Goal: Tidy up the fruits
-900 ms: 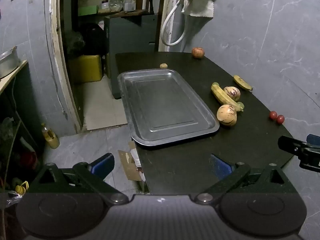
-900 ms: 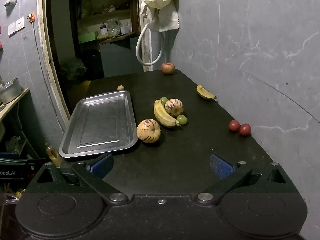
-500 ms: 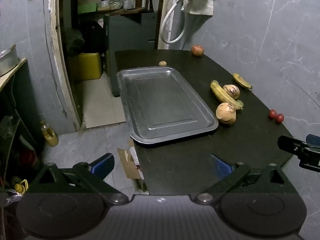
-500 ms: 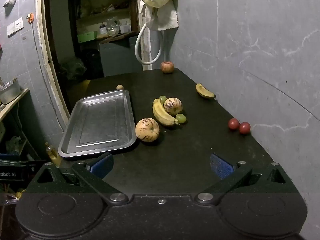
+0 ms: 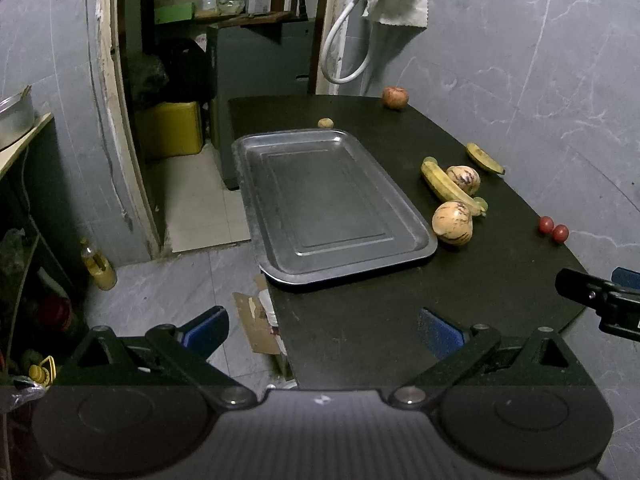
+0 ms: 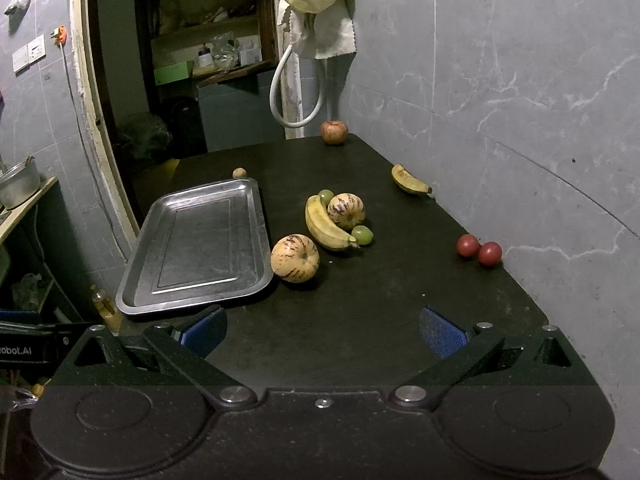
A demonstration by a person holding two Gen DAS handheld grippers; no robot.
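Presently we list, on the black table (image 6: 360,320), these items.

Tray (image 6: 200,240): metal, rectangular, nothing in it, at the table's left edge with its near corner slightly over the edge.

Near striped melon (image 6: 295,258): pale yellow with dark streaks, just beside the tray's near right corner; we cannot tell if it touches the rim.

Long banana (image 6: 324,226): curved around the far striped melon (image 6: 346,211), touching it. One green grape (image 6: 326,196) lies at the banana's far end, another green grape (image 6: 363,235) at its near tip.

Short banana (image 6: 410,181): alone, near the grey wall (image 6: 520,120).

Two red tomatoes (image 6: 479,249): side by side, touching, close to the wall and well apart from the tray.

Apple (image 6: 334,132): at the table's far edge, below a hanging white hose (image 6: 280,92).

Small brown fruit (image 6: 239,173): just beyond the tray's far edge.

Left gripper (image 5: 322,330): we hold it over the table's near left edge, jaws spread wide, blue pads bare.

Right gripper (image 6: 322,330): we hold it above the near table, jaws likewise wide apart, nothing between them.
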